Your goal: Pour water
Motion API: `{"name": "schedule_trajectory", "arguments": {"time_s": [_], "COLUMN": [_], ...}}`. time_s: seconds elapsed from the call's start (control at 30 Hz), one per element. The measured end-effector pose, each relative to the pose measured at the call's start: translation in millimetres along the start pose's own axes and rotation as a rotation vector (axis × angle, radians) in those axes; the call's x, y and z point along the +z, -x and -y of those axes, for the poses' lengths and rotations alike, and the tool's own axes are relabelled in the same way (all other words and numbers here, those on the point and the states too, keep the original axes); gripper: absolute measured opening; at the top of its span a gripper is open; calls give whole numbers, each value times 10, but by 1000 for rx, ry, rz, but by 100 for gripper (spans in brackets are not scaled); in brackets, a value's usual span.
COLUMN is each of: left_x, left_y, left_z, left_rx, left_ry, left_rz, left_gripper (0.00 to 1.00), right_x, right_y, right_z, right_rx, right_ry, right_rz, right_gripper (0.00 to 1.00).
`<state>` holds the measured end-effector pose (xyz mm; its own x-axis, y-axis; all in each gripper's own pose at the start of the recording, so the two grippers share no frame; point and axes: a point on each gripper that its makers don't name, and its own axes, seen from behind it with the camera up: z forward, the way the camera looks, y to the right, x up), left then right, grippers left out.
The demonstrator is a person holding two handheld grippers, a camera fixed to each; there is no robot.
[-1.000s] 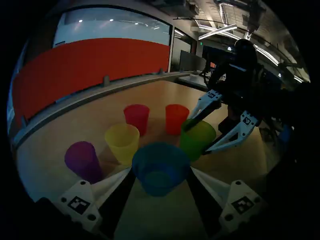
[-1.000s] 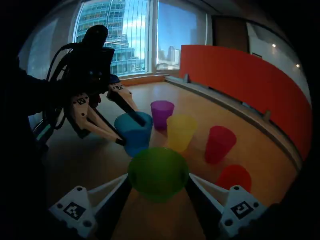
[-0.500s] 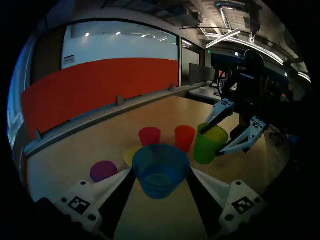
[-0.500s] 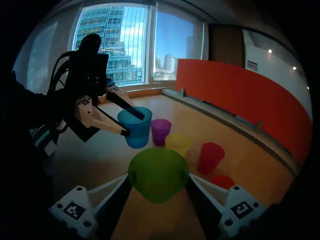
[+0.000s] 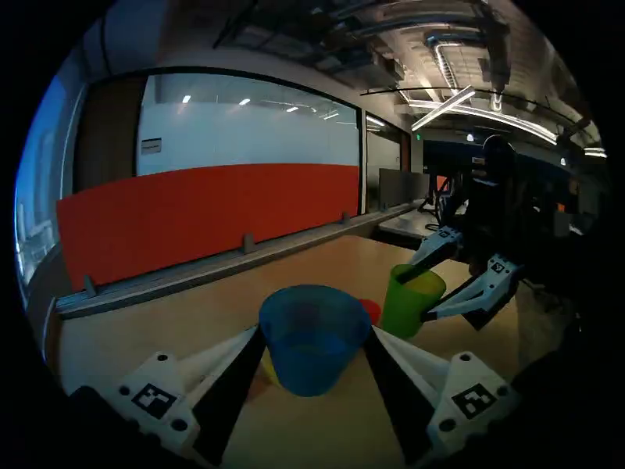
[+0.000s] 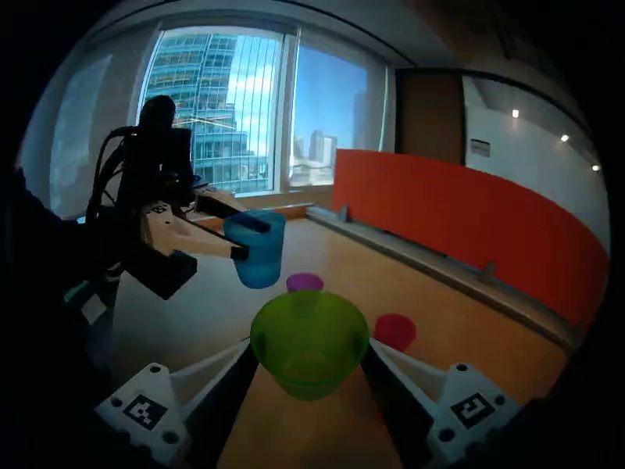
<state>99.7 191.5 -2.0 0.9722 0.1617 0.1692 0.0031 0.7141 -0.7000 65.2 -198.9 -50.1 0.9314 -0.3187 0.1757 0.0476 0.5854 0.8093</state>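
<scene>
blue cup (image 5: pixel 312 344) clamped upright between both fingers of left gripper (image 5: pixel 312 334), rim level, held clear above table (image 5: pixel 156 328). sliver of yellow cup (image 5: pixel 268 367) low at its left edge, red cup (image 5: pixel 373 309) just past its right edge. further right, green cup (image 5: pixel 408 301) gripped near the rim by right gripper (image 5: pixel 416 295), also off the wood, apart from blue cup. in right gripper view, purple cup (image 6: pixel 305 281) standing behind green rim. open tabletop from cups out to orange wall (image 5: pixel 211 203).
</scene>
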Motion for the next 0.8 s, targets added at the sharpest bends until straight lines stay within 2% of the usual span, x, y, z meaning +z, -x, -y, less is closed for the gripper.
{"name": "schedule_trajectory", "arguments": {"time_s": [0.5,0.8], "left_x": [-78,-110], "left_y": [-321,-402], "left_z": [-89,-108], "left_rx": [-39,-49], "left_ry": [0,3], "left_rz": [-106,-130], "left_gripper": [86,86], "right_x": [-47,-25], "right_y": [-288,-355], "right_z": [15,9], "right_rx": [17,7], "right_ry": [22,31], "right_rz": [-89,-117], "right_gripper": [90,91]}}
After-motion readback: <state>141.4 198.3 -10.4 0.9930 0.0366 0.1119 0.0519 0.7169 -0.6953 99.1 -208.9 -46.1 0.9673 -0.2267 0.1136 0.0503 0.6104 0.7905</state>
